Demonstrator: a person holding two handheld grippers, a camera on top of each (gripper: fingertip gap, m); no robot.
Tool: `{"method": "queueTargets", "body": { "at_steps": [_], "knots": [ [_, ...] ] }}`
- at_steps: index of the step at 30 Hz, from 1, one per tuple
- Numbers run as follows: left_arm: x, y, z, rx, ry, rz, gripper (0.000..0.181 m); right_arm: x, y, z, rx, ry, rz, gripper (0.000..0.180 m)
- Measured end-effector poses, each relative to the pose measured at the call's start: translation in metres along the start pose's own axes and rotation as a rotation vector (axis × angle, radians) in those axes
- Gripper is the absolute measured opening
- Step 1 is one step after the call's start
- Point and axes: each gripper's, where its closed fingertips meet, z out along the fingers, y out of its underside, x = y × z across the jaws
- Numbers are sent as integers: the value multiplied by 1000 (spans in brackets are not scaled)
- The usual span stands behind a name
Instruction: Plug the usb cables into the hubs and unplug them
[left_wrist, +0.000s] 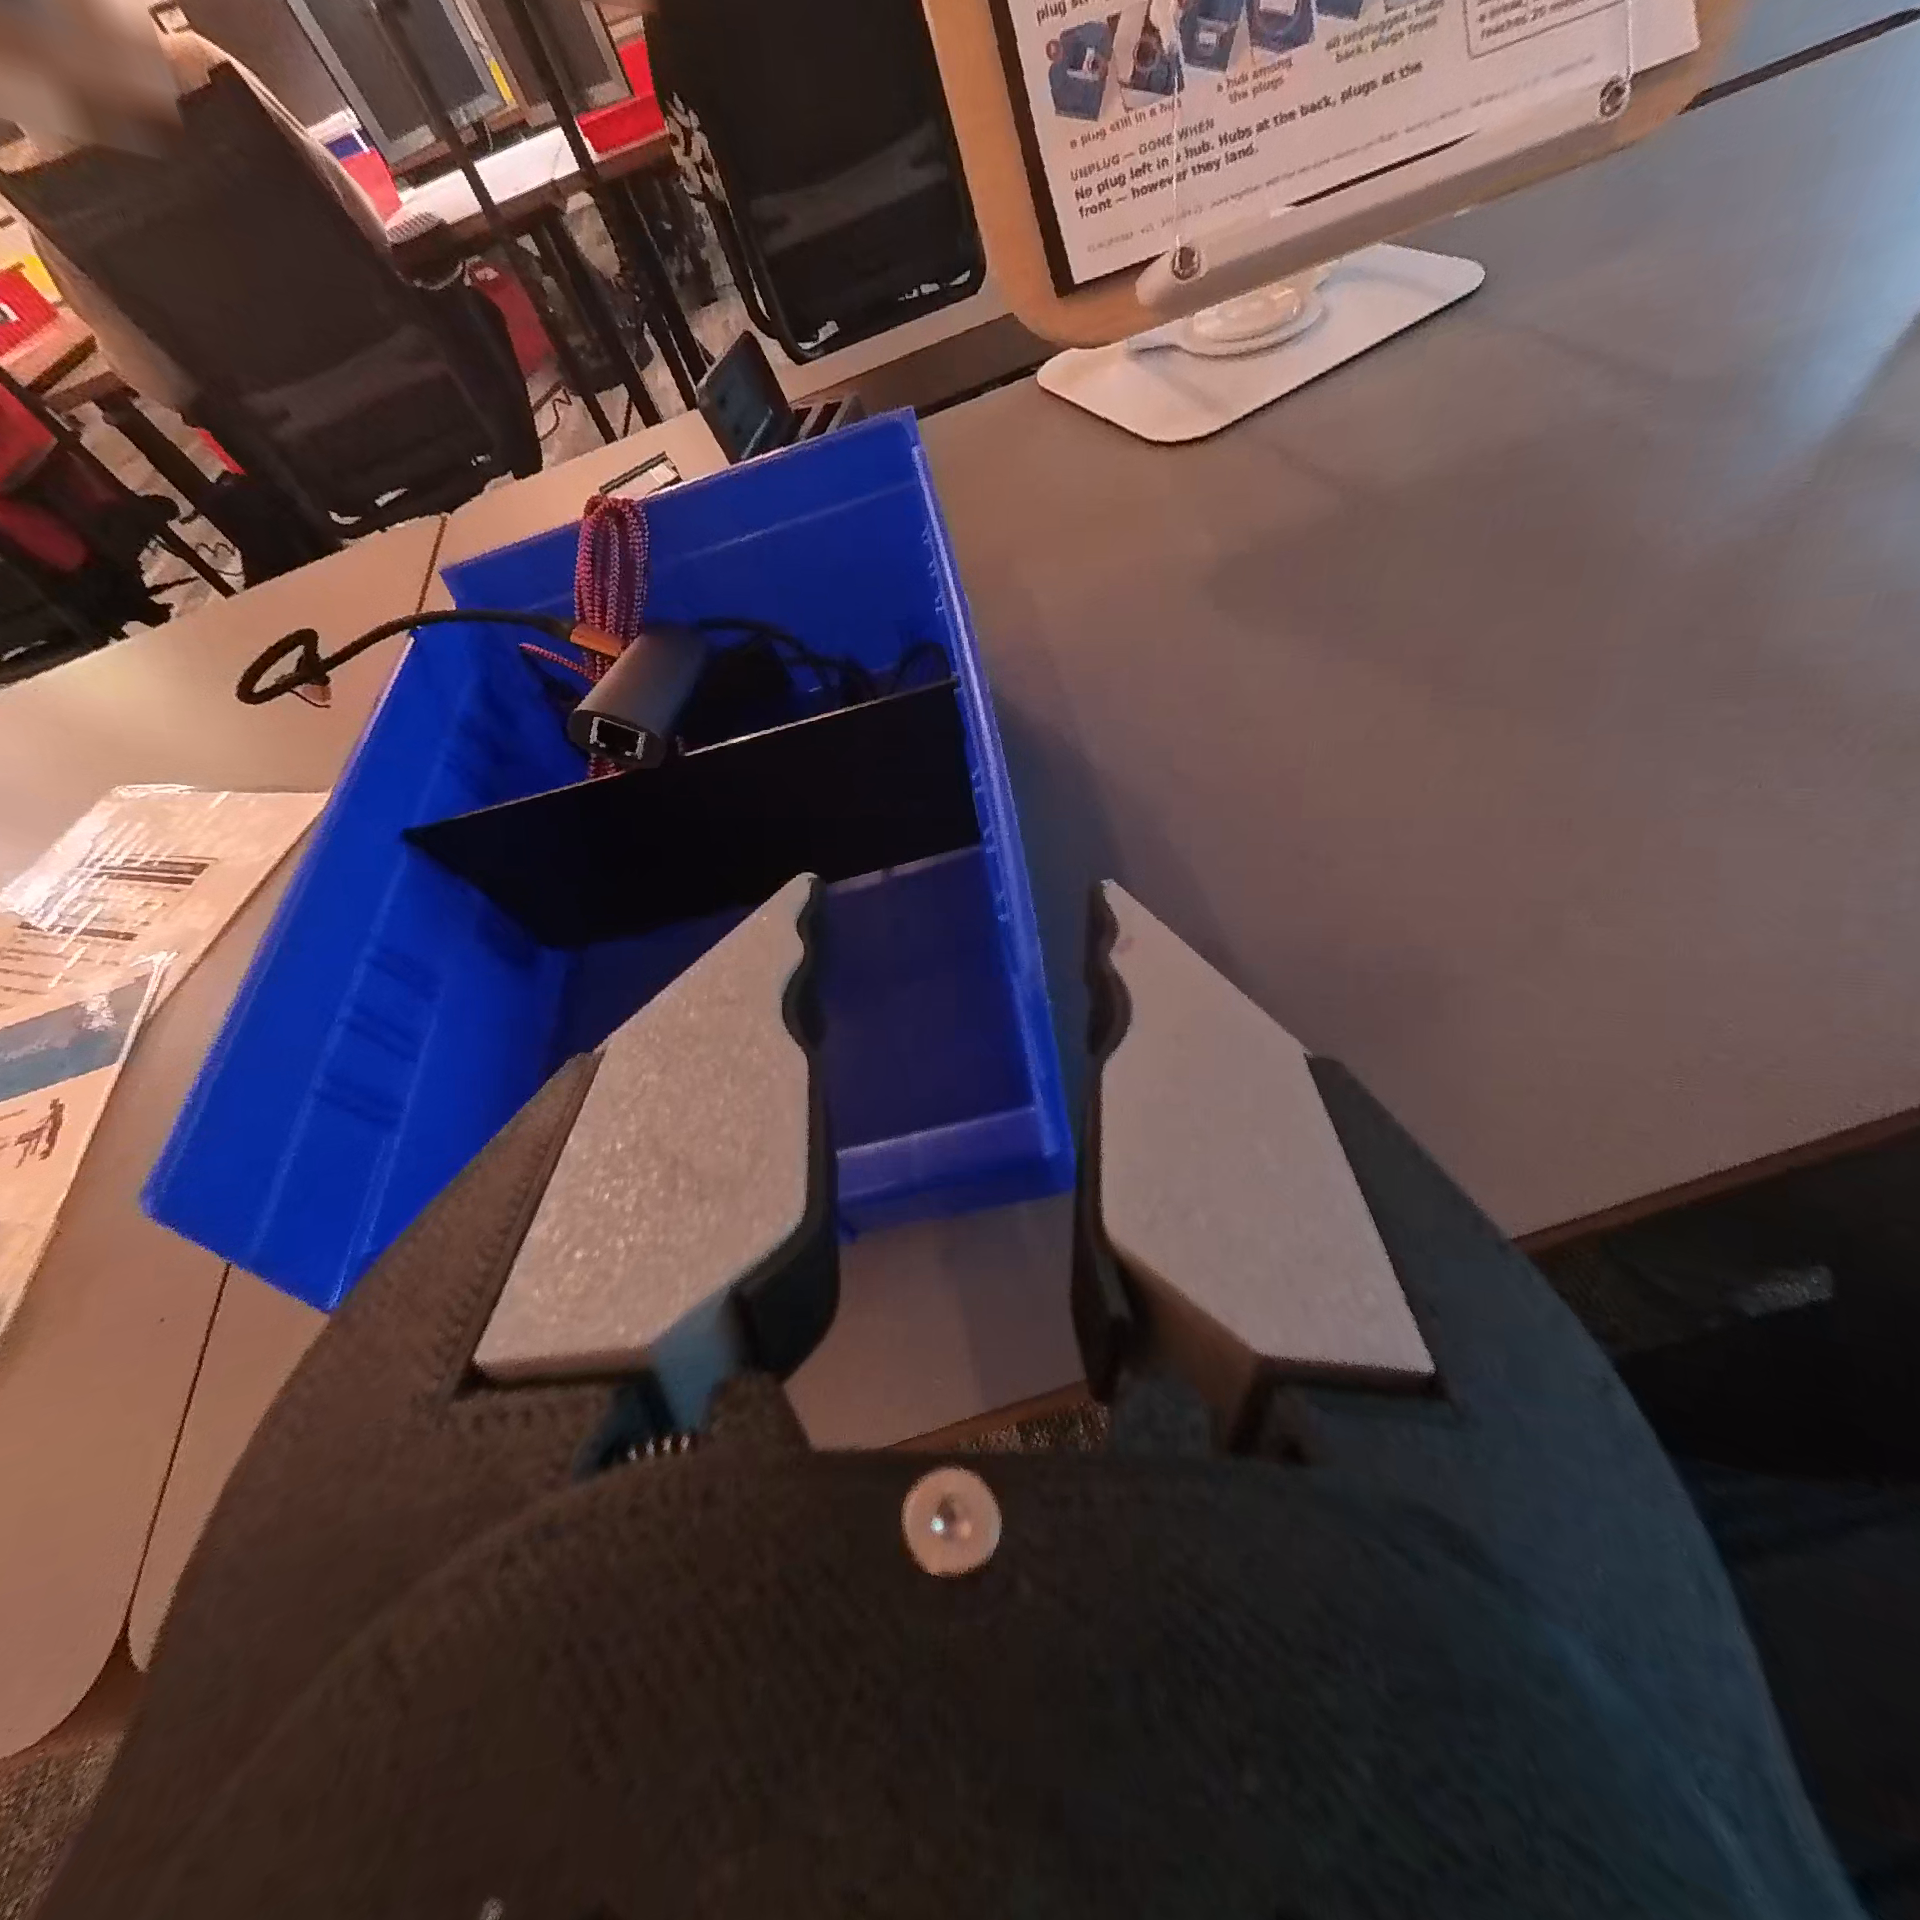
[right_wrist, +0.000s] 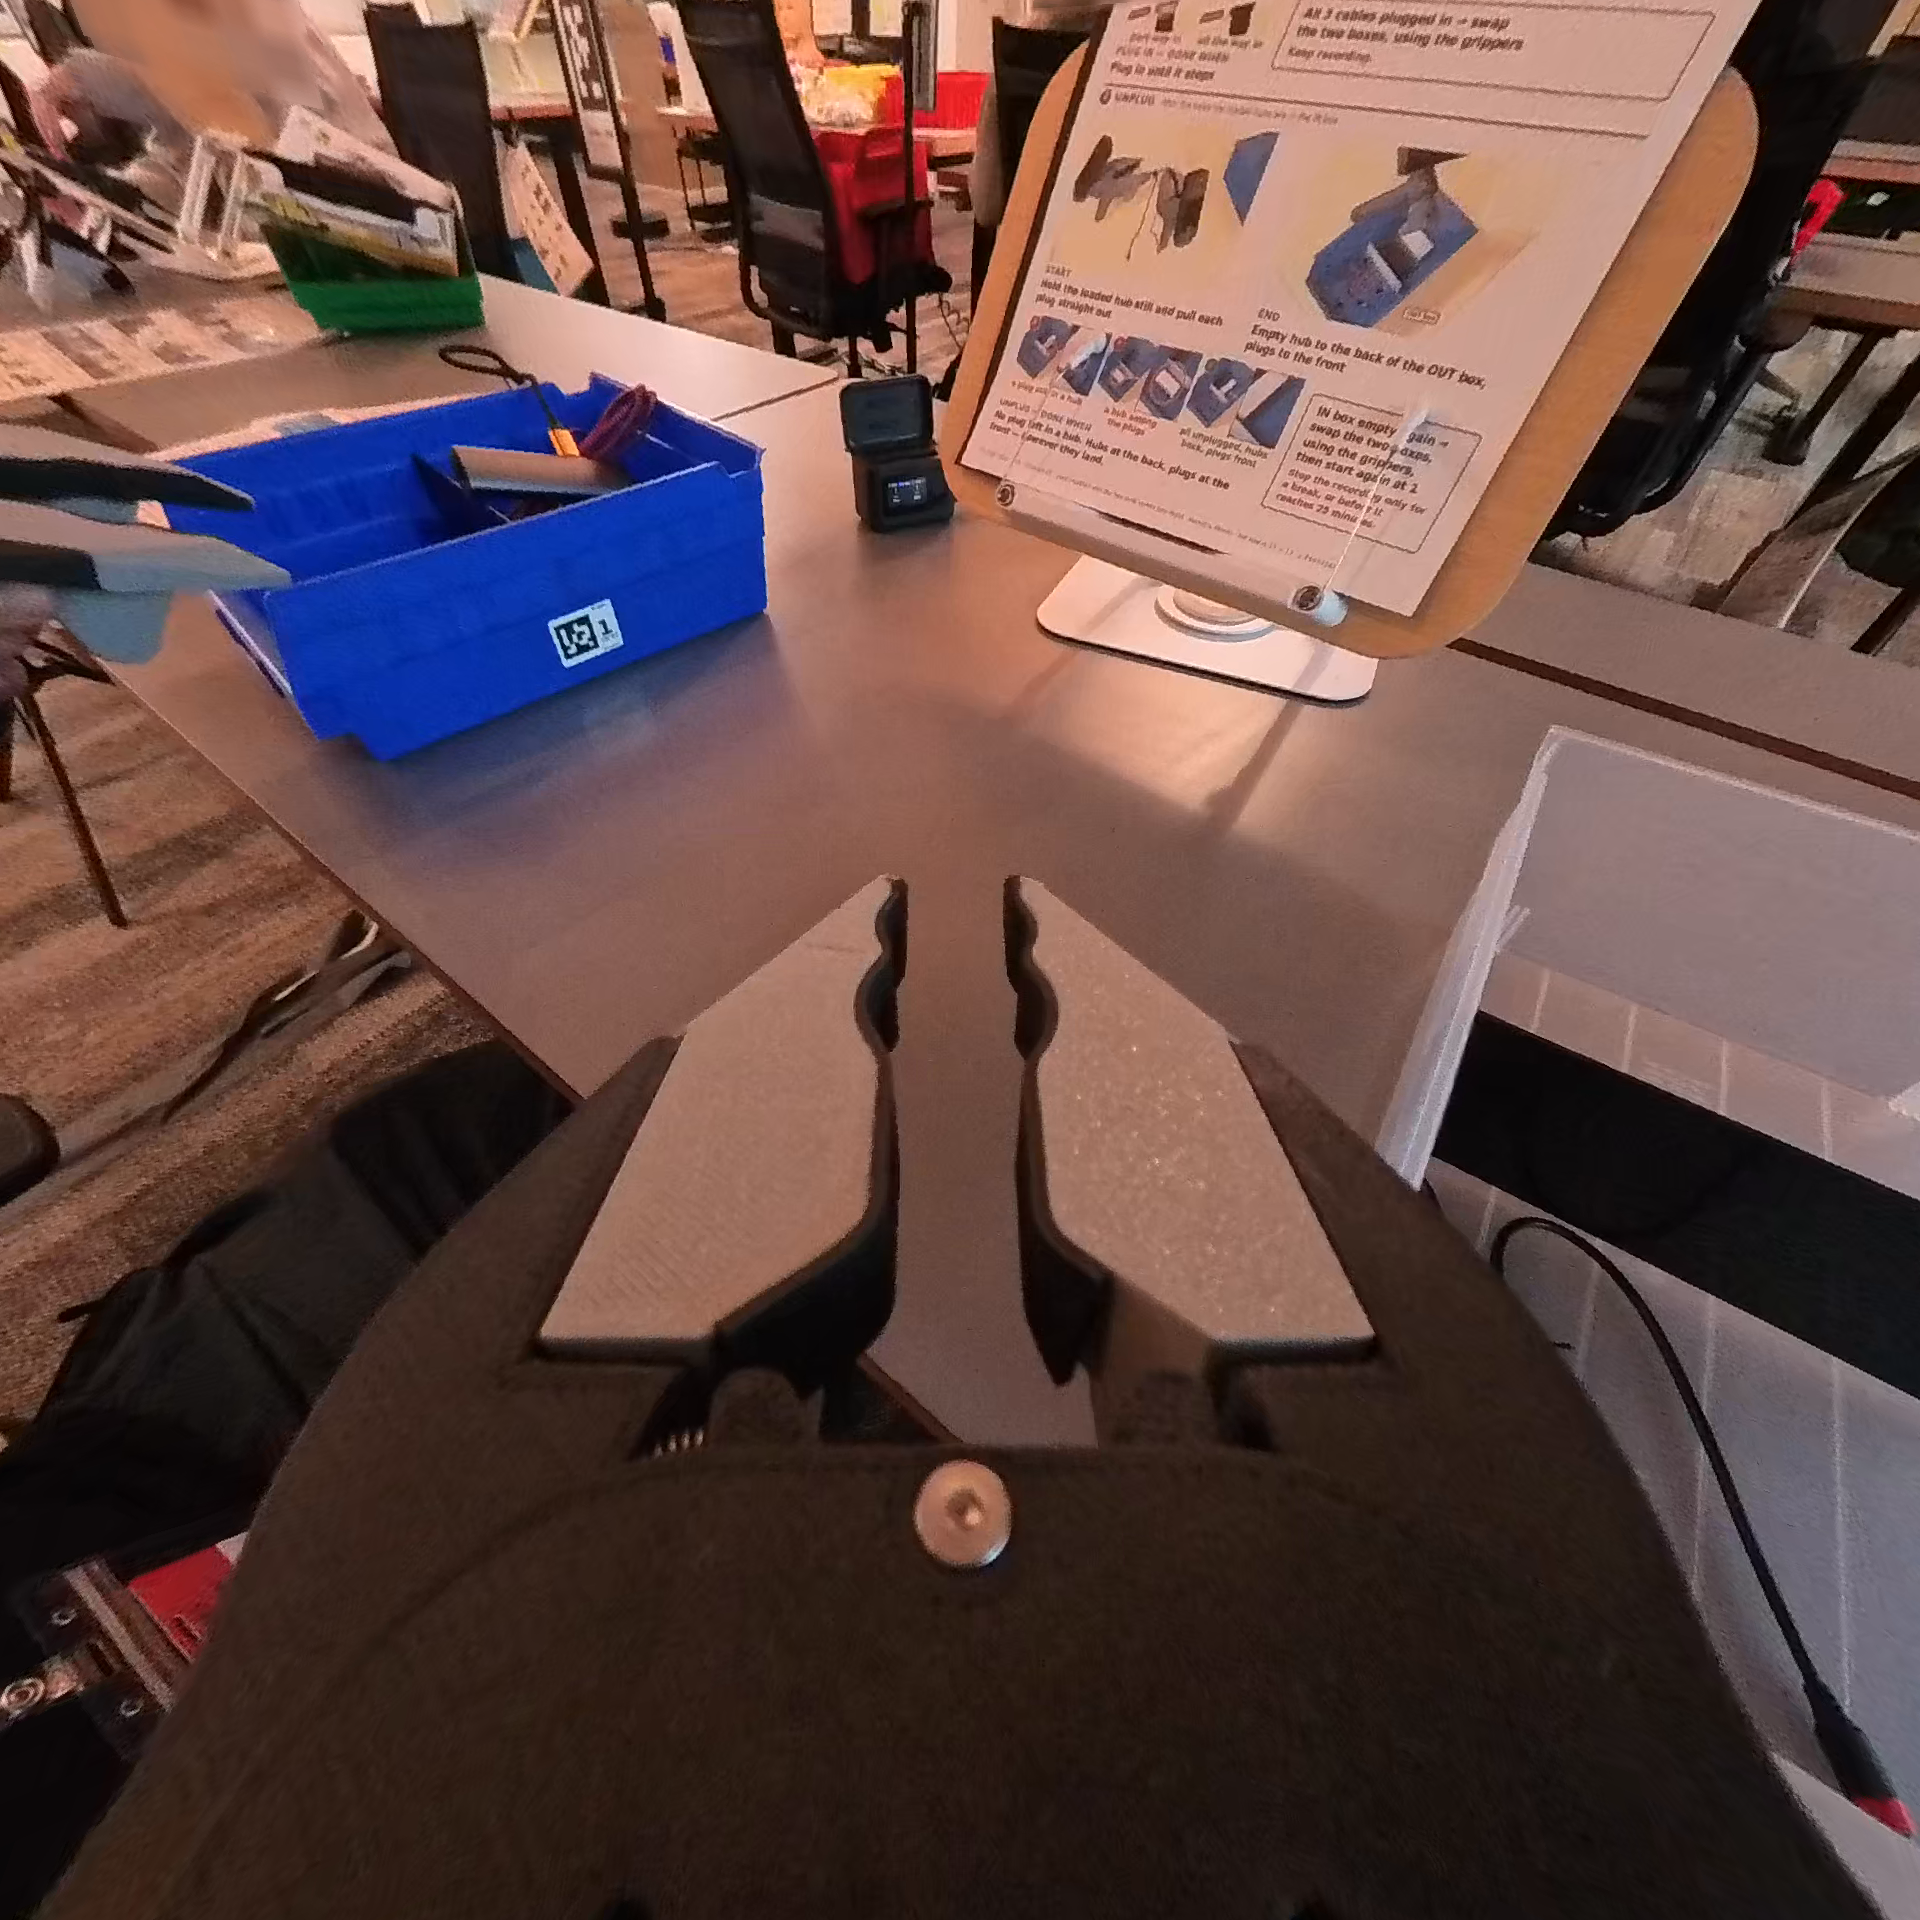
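Note:
A blue bin (left_wrist: 343, 1049) sits on the grey table, split by a black divider (left_wrist: 707, 842). Its far compartment holds a grey hub (left_wrist: 629, 701), a purple braided cable (left_wrist: 613, 561) and a black cable (left_wrist: 312, 660) that hangs over the rim. The near compartment looks empty. My left gripper (left_wrist: 954, 914) is open and empty, hovering over the bin's near right corner. In the right wrist view the bin (right_wrist: 499, 613) stands at the left with the hub (right_wrist: 530, 470) inside, and the left gripper (right_wrist: 265, 535) shows beside it. My right gripper (right_wrist: 951, 894) is open a little, empty, above bare table.
An instruction board on a white stand (right_wrist: 1205, 623) stands at the back of the table, also in the left wrist view (left_wrist: 1247, 322). A small black device (right_wrist: 899, 457) sits beside it. A white box (right_wrist: 1704, 914) is at the right. Papers (left_wrist: 83, 935) lie left of the bin. My right fingertips sit around 40 centimetres from my left ones.

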Motion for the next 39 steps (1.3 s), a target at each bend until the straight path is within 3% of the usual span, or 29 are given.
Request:
{"method": "queueTargets", "body": {
  "at_steps": [39],
  "knots": [
    [13, -2, 2, -7, 12, 57, 44, -6, 1, -2, -9, -40, -11, 3]
  ]
}}
